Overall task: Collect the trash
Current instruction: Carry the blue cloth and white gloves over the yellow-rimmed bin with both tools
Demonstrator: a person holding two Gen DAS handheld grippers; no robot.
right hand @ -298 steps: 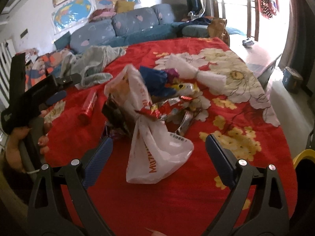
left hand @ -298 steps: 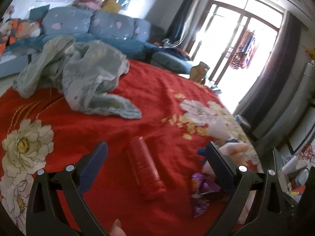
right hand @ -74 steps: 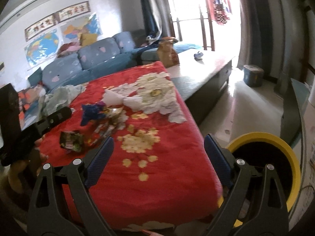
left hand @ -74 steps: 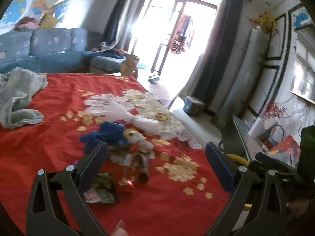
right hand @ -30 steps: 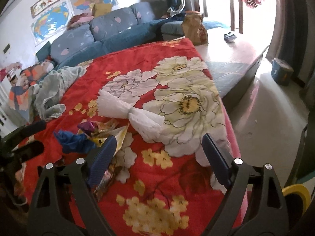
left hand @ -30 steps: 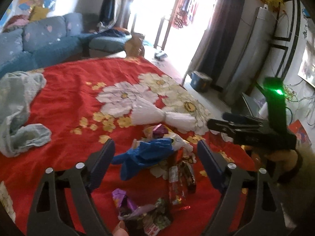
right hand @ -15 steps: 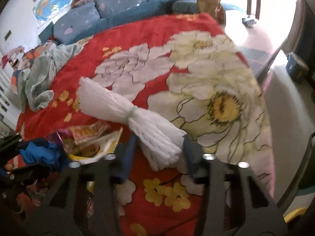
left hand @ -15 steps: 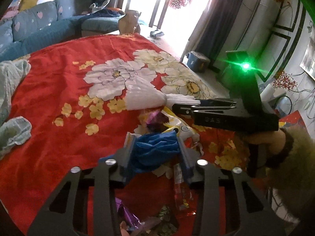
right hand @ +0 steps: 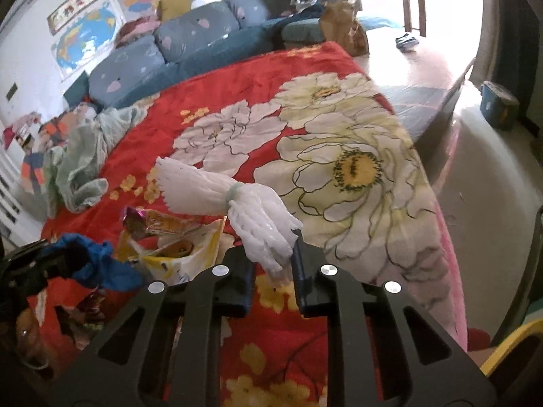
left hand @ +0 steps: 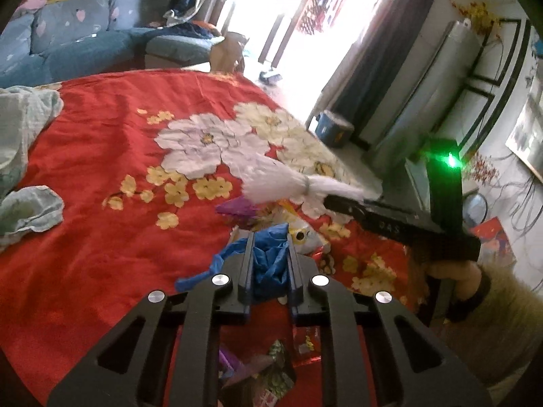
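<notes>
Now your left claw (left hand: 268, 254), jaws just closing, pinches the blue glove (left hand: 268, 264) at 6 o'clock on the red bedspread (left hand: 101, 237); your right claw (right hand: 271, 257) grips the white foam net (right hand: 261, 224) at 3 o'clock.

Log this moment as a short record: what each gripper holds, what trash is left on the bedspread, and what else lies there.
left gripper: jaws just closed on the blue glove
right gripper: jaws just closed on one end of the white foam net
loose trash: yellow snack bag, purple wrapper, more wrappers near the left gripper's base
surface: red floral bedspread
also there: pale green cloth, far side
</notes>
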